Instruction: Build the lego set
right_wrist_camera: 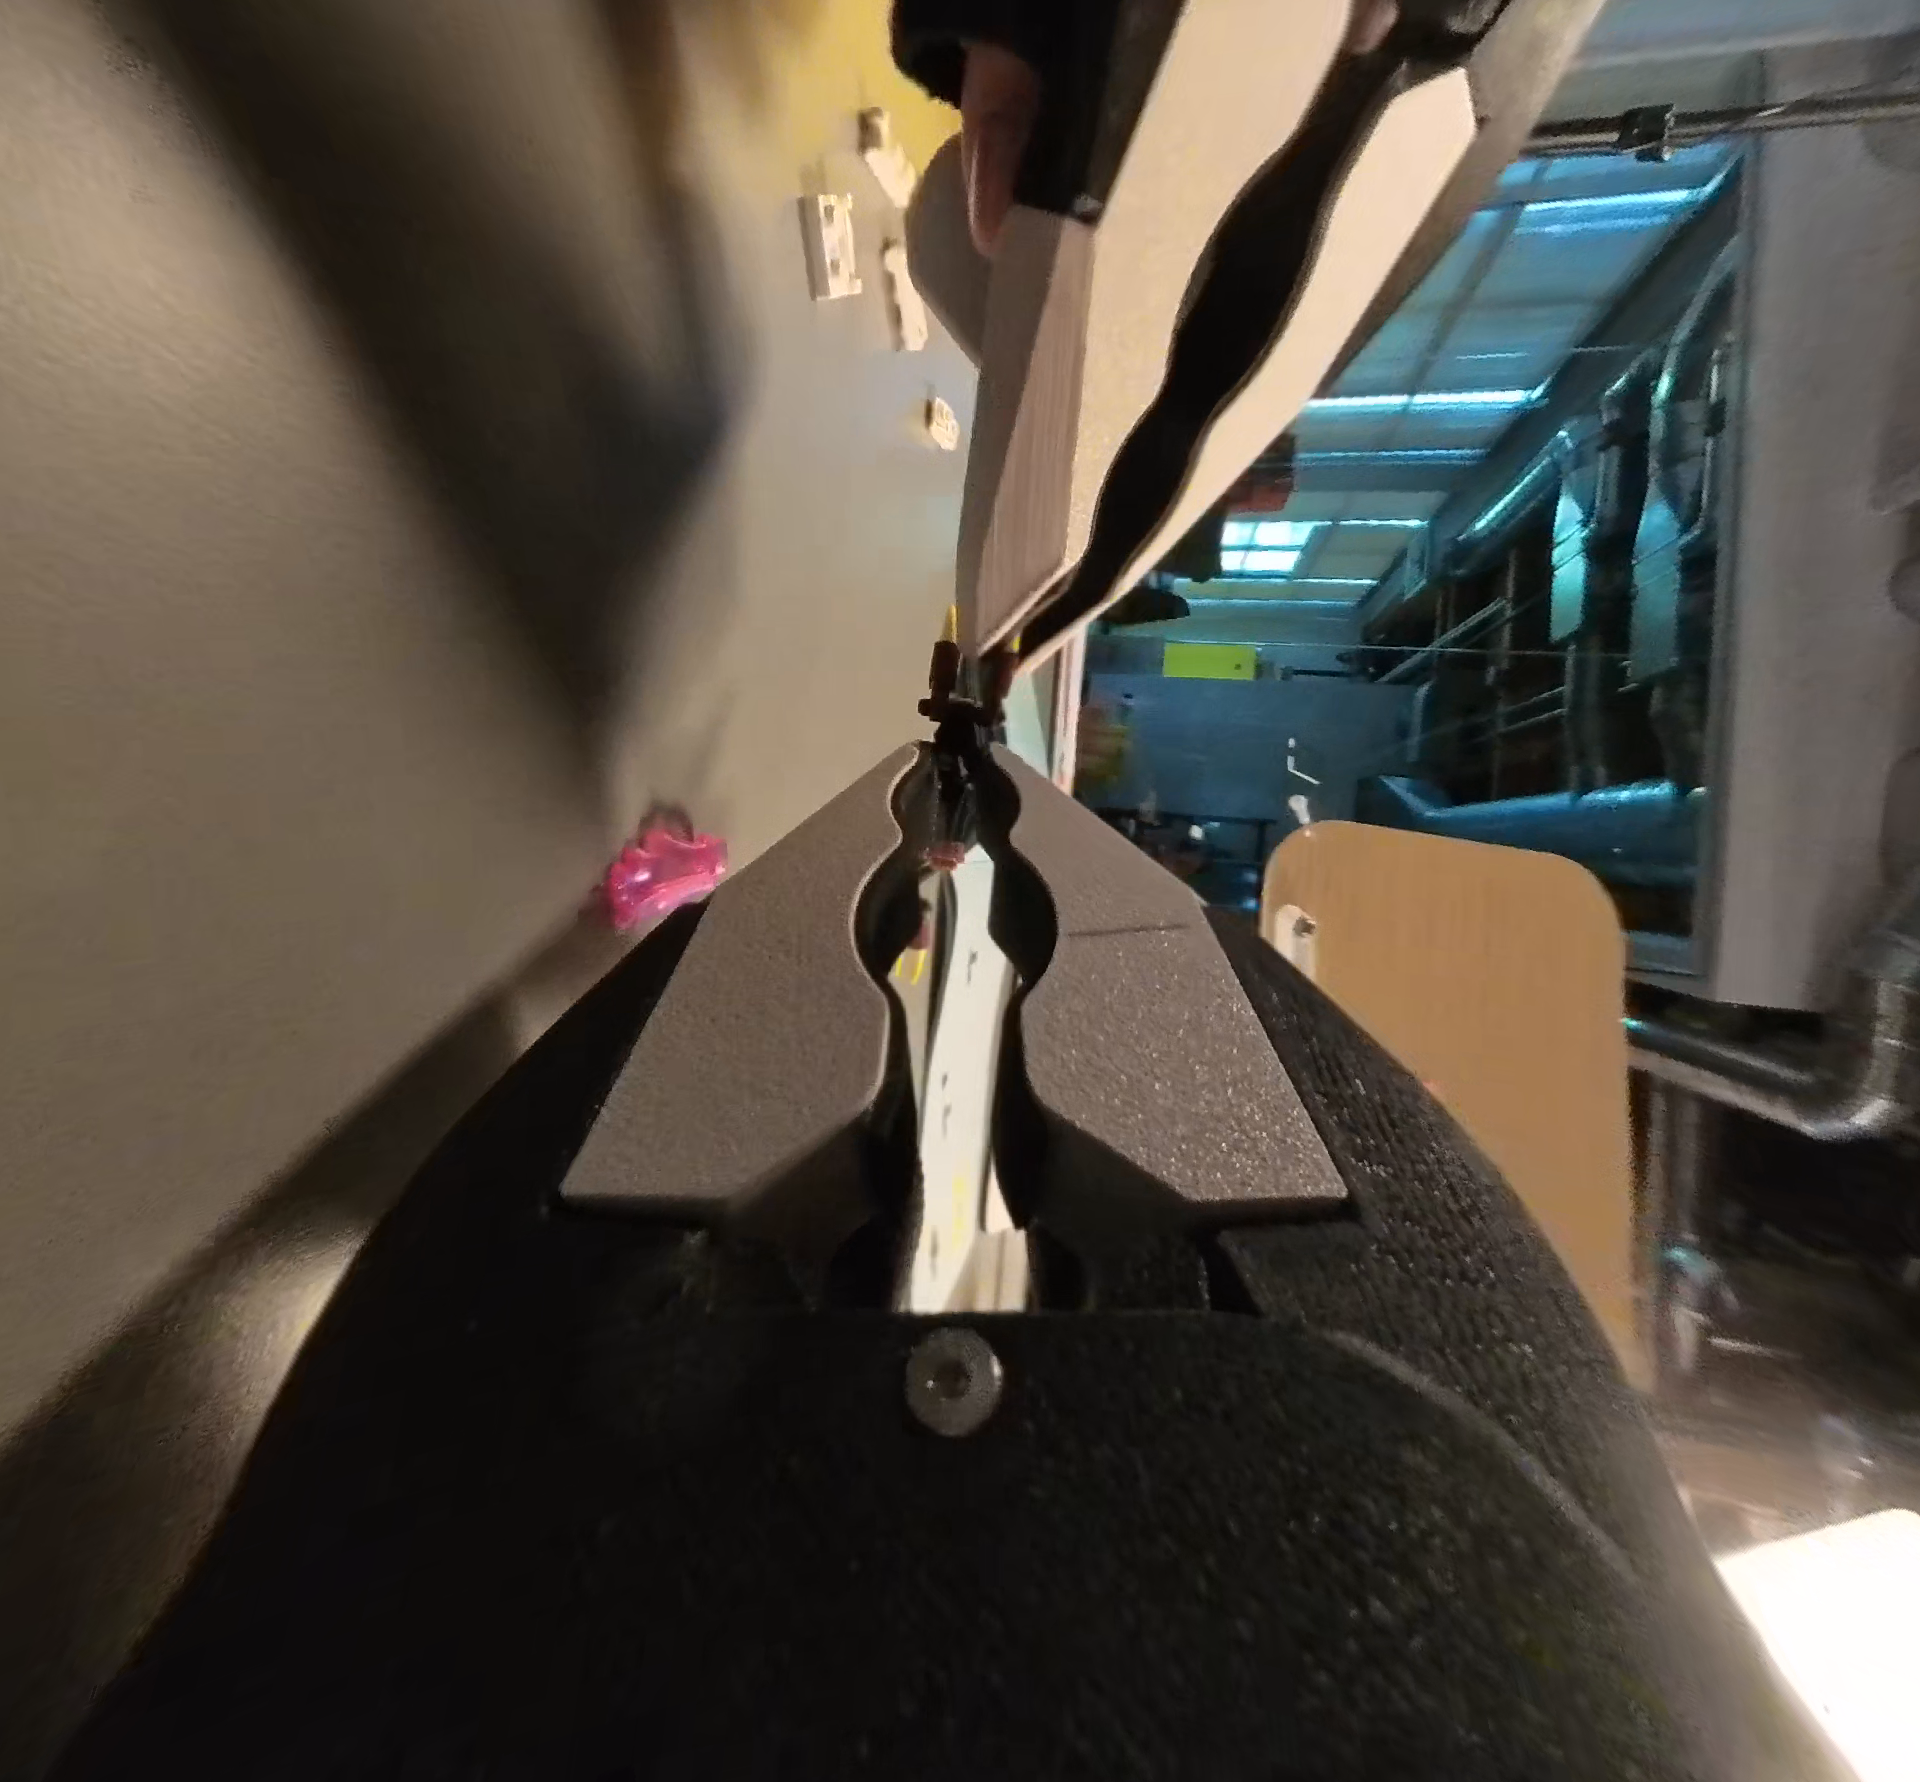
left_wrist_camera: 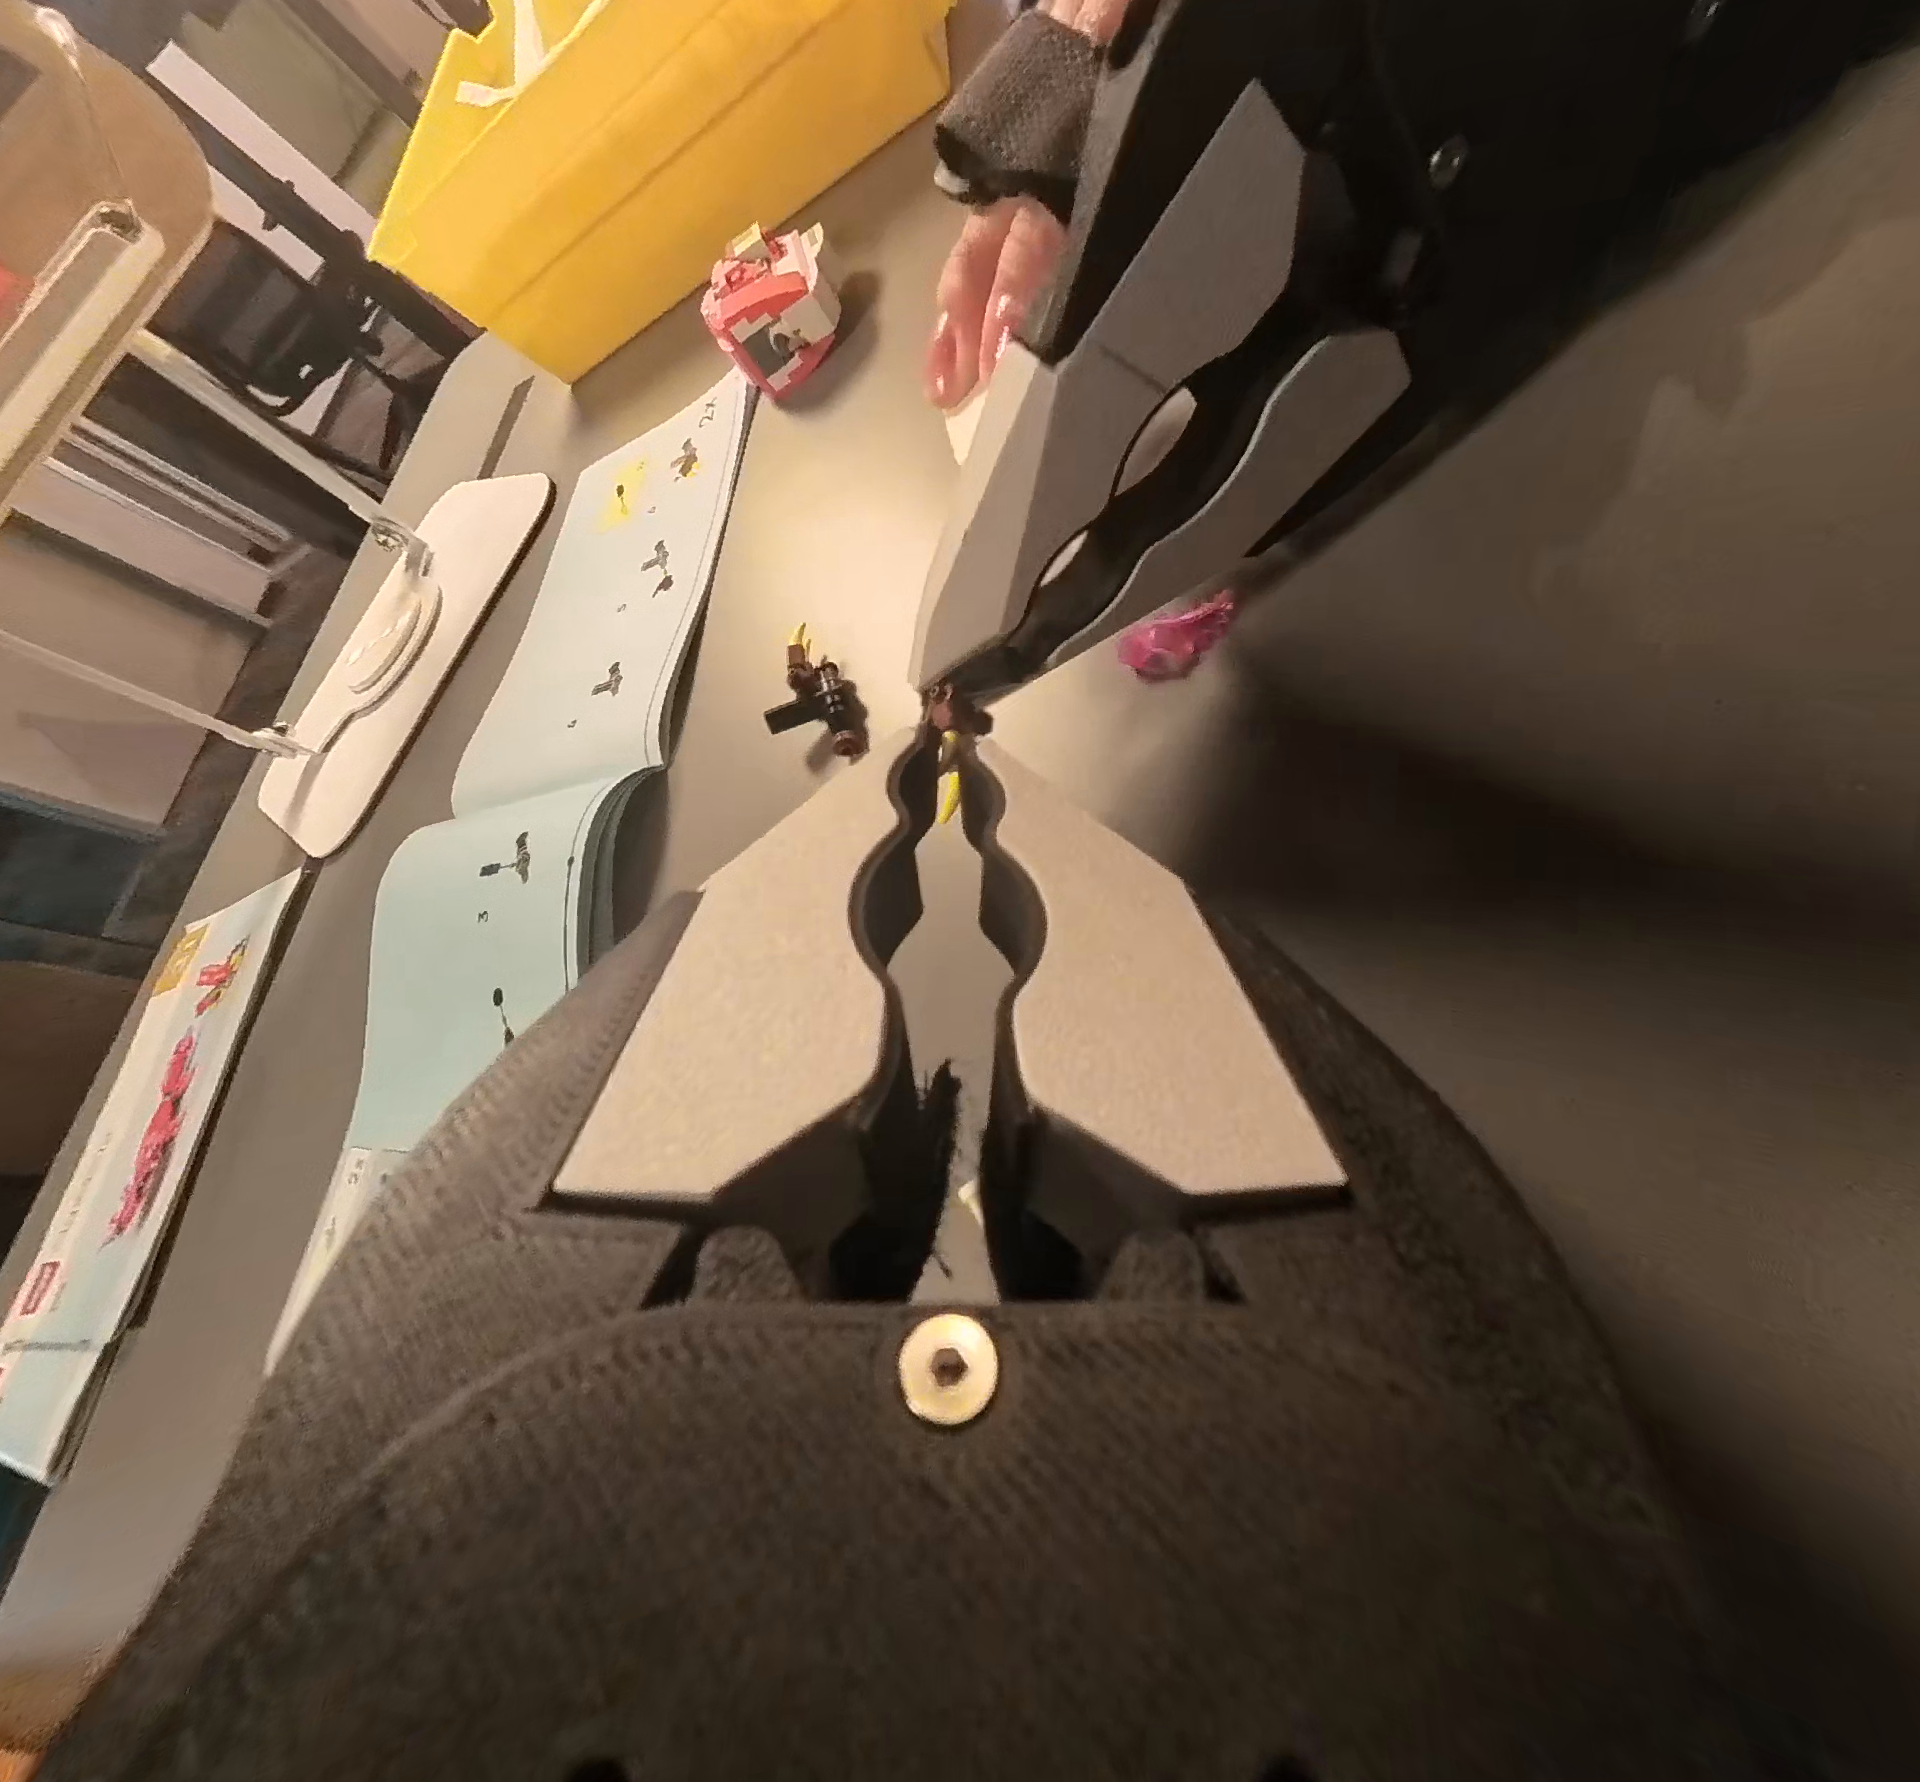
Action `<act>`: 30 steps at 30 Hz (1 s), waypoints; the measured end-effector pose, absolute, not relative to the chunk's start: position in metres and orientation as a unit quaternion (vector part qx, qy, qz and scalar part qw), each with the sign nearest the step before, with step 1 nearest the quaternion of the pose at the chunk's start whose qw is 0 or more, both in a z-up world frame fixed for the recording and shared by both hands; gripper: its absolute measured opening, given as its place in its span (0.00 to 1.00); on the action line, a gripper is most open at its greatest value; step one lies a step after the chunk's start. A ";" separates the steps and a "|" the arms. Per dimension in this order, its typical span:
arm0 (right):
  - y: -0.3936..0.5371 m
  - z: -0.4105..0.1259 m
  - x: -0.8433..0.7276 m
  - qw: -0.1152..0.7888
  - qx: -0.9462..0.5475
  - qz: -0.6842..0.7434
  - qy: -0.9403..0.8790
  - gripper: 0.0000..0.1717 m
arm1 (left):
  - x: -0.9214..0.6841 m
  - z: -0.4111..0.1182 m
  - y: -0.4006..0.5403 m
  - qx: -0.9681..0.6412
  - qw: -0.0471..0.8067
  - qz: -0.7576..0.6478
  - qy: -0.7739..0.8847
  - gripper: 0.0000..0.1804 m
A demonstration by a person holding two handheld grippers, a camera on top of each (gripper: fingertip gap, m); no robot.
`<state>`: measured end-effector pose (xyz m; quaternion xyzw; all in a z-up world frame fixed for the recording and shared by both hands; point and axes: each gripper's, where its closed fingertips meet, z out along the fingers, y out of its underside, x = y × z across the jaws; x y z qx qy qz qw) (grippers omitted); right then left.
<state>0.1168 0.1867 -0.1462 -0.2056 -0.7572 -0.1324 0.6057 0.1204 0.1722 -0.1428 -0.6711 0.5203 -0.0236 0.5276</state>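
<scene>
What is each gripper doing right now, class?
Left gripper: closed on a small brown-and-black toy-brick piece with a yellow claw.
Right gripper: closed on the same piece's black end.

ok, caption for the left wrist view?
Both grippers pinch one small brown-and-yellow brick piece above the table.

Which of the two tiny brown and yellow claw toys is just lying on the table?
The small claw piece beside the open booklet lies alone on the table. The other claw piece is pinched between both grippers' tips.
</scene>
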 end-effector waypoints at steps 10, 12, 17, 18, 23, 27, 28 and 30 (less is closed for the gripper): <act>0.185 -0.138 0.115 0.608 -0.276 -0.008 -0.744 0.03 | 0.119 -0.131 0.169 -0.680 0.547 -0.107 0.477 0.17; 0.182 -0.132 0.115 0.599 -0.322 0.080 -0.729 0.03 | 0.121 -0.120 0.167 -0.671 0.564 -0.150 0.456 0.18; 0.195 -0.118 0.121 0.597 -0.378 0.141 -0.693 0.03 | 0.121 -0.097 0.173 -0.673 0.598 -0.220 0.376 0.18; 0.196 -0.119 0.120 0.604 -0.371 0.119 -0.696 0.03 | 0.121 -0.094 0.177 -0.679 0.600 -0.236 0.351 0.17; 0.193 -0.117 0.117 0.637 -0.317 0.031 -0.702 0.03 | 0.122 -0.092 0.183 -0.698 0.582 -0.304 0.286 0.18; 0.190 -0.114 0.117 0.646 -0.312 0.032 -0.696 0.03 | 0.116 -0.096 0.188 -0.708 0.583 -0.281 0.282 0.18; 0.190 -0.113 0.117 0.647 -0.311 0.031 -0.695 0.03 | 0.116 -0.098 0.188 -0.711 0.582 -0.277 0.282 0.18; 0.190 -0.113 0.117 0.649 -0.309 0.029 -0.695 0.03 | 0.116 -0.099 0.189 -0.712 0.581 -0.274 0.284 0.19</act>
